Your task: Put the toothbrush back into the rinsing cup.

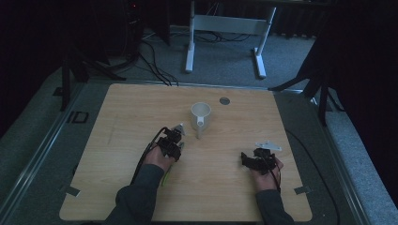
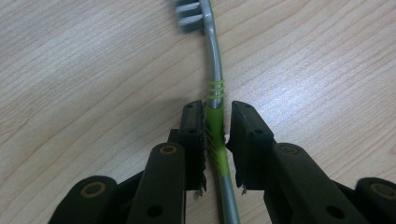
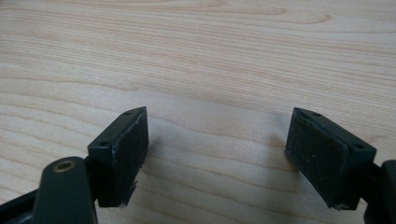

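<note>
The jaws of the left gripper [image 2: 217,128] stood close on either side of a toothbrush [image 2: 215,100], at the green grip of its grey handle: the left pad touched it, while a thin gap showed at the right pad, so the hold was not yet firm. The toothbrush lay flat on the wooden surface [image 1: 126,112], bristled head pointing away from the gripper. Seen from above, the left hand [image 1: 157,159] reached forward from a dark sleeve, its gripper low near the middle of the surface, just beside a white mug [image 1: 200,116]. The right gripper [image 3: 217,149] had its jaws spread wide with nothing between them. The right hand [image 1: 265,176] rested near the surface's right edge, well apart from the mug.
</note>
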Action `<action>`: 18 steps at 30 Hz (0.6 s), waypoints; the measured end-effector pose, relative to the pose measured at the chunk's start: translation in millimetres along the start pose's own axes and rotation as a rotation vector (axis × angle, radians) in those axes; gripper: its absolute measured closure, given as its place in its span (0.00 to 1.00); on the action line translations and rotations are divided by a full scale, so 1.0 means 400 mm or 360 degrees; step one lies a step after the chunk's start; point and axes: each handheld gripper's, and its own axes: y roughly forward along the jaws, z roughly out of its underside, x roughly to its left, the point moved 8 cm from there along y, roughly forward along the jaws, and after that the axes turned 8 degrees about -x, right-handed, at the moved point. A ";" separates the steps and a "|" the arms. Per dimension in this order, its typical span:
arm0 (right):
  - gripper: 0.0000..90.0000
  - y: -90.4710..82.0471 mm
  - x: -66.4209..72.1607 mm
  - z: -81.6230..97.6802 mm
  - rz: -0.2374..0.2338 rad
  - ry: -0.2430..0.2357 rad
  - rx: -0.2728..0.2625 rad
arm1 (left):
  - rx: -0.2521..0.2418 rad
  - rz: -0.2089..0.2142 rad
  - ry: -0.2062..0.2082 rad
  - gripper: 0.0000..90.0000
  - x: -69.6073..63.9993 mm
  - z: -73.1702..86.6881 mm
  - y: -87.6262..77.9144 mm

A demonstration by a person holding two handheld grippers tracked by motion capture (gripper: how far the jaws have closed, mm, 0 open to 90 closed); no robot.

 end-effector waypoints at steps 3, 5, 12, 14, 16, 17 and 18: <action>0.23 0.000 0.000 0.000 0.0000 0.0001 0.0000 | 0.0020 -0.0017 0.0009 0.85 0.000 0.002 0.003; 0.23 0.000 0.000 0.000 0.0000 0.0000 0.0000 | 0.0027 -0.0022 0.0009 0.85 0.000 0.004 0.004; 0.23 0.000 0.000 0.000 0.0000 0.0000 0.0000 | 0.0063 -0.0048 0.0039 0.88 -0.002 0.008 0.009; 0.23 0.000 0.000 0.000 -0.0001 0.0000 0.0000 | 0.0067 -0.0061 0.0050 0.89 -0.001 0.009 0.007; 0.23 0.000 0.000 0.000 -0.0001 -0.0001 0.0000 | 0.0071 -0.0058 0.0054 0.89 -0.001 0.011 0.006; 0.23 0.000 0.000 0.000 0.0000 0.0001 0.0000 | 0.0065 -0.0059 0.0049 0.89 -0.001 0.011 0.005; 0.23 0.000 0.000 0.000 0.0000 -0.0001 0.0000 | 0.0060 -0.0057 0.0052 0.89 0.000 0.011 0.003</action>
